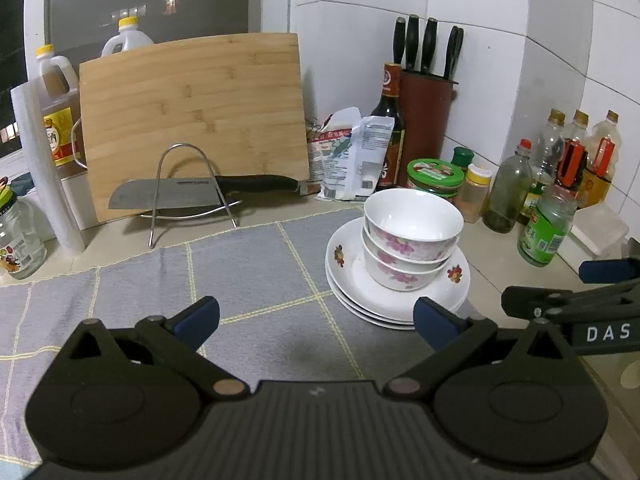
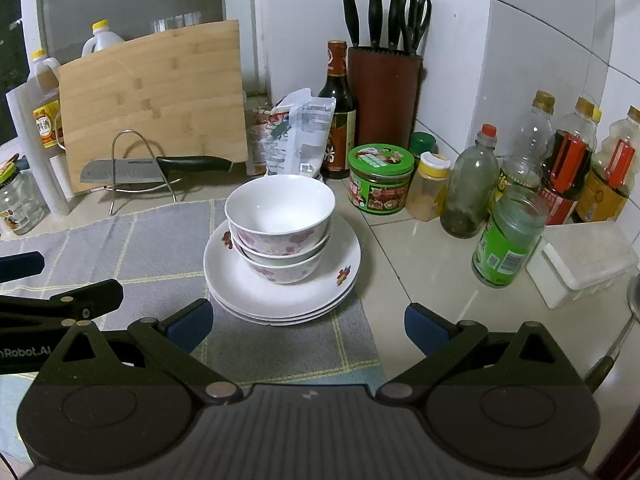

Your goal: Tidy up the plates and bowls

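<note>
Three white bowls with pink flowers (image 1: 412, 236) (image 2: 280, 224) sit nested on a stack of three white plates (image 1: 400, 300) (image 2: 248, 292), at the right edge of a grey checked mat (image 1: 240, 280) (image 2: 160, 248). My left gripper (image 1: 316, 322) is open and empty over the mat, a little in front and to the left of the stack; its right fingertip is near the plates' front rim. My right gripper (image 2: 308, 326) is open and empty, just in front of the plates. Each gripper shows at the edge of the other's view: right gripper (image 1: 560, 284), left gripper (image 2: 60, 278).
Behind the mat, a bamboo cutting board (image 1: 192, 120) leans on the wall with a cleaver (image 1: 160, 196) in a wire rack. A knife block (image 2: 384, 96), dark sauce bottle (image 2: 338, 120), green tin (image 2: 380, 180), several jars and bottles and a white plastic box (image 2: 584, 264) crowd the right counter.
</note>
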The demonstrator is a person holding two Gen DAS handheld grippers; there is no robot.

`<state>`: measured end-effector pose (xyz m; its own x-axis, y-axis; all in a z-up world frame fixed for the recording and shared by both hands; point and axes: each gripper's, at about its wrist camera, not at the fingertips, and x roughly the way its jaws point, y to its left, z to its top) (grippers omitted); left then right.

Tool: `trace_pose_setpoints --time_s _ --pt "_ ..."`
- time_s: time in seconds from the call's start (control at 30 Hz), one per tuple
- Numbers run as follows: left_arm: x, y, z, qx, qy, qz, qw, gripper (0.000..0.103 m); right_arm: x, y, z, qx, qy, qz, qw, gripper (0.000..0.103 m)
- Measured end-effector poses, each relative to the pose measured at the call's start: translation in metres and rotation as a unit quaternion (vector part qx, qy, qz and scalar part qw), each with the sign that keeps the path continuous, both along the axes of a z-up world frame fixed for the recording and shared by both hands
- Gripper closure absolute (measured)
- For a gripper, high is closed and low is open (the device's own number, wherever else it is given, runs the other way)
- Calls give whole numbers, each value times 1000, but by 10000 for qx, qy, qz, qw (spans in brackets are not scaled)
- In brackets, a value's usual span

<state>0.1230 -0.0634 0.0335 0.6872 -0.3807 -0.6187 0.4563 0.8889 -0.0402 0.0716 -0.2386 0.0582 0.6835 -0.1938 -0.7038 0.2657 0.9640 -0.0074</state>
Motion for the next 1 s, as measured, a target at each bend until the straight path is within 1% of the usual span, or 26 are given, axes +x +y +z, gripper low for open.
trace_pose_setpoints --time_s 1.0 --pt "2 -2 -1 27 36 12 10000 1 0 0 3 -1 -15 -7 10000 0"
